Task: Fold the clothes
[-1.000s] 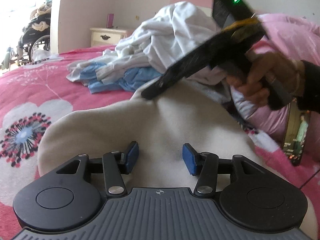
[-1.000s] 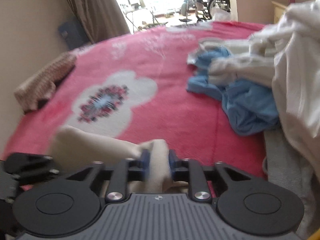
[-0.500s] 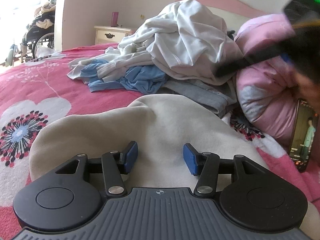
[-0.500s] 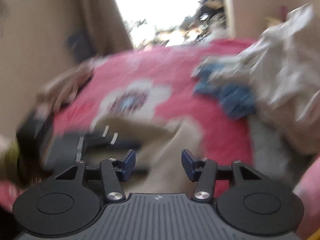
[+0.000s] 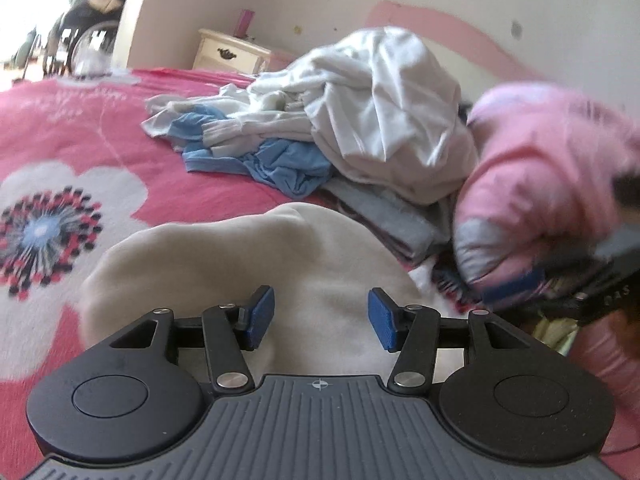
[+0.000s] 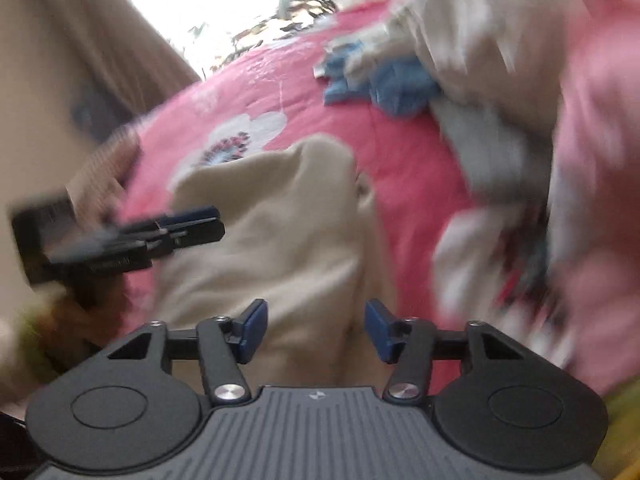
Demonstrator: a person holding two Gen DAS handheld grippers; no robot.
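Note:
A beige garment (image 5: pixel 248 256) lies bunched on the pink flowered bedspread (image 5: pixel 120 128). My left gripper (image 5: pixel 322 318) hovers just over its near part, open, with nothing pressed between the blue pads. In the right wrist view the same garment (image 6: pixel 288 220) spreads below my right gripper (image 6: pixel 316 330), whose jaws are opening; cloth lies under the gap, not pinched. My left gripper (image 6: pixel 200 226) shows side-on at the garment's left edge. My right gripper (image 5: pixel 516 286) is a blurred shape at the right edge of the left wrist view.
A heap of white clothes (image 5: pixel 380 112) with a blue garment (image 5: pixel 280 164) and grey folded cloth (image 5: pixel 384 216) lies behind the beige one. A pink quilt (image 5: pixel 540 160) bulks at the right. A nightstand (image 5: pixel 232 54) and a wheelchair (image 5: pixel 80 36) stand beyond the bed.
My right gripper let go of the beige fold it was pinching, opened, rolled and swung to the right side of the garment. My left gripper shifted slightly and tilted.

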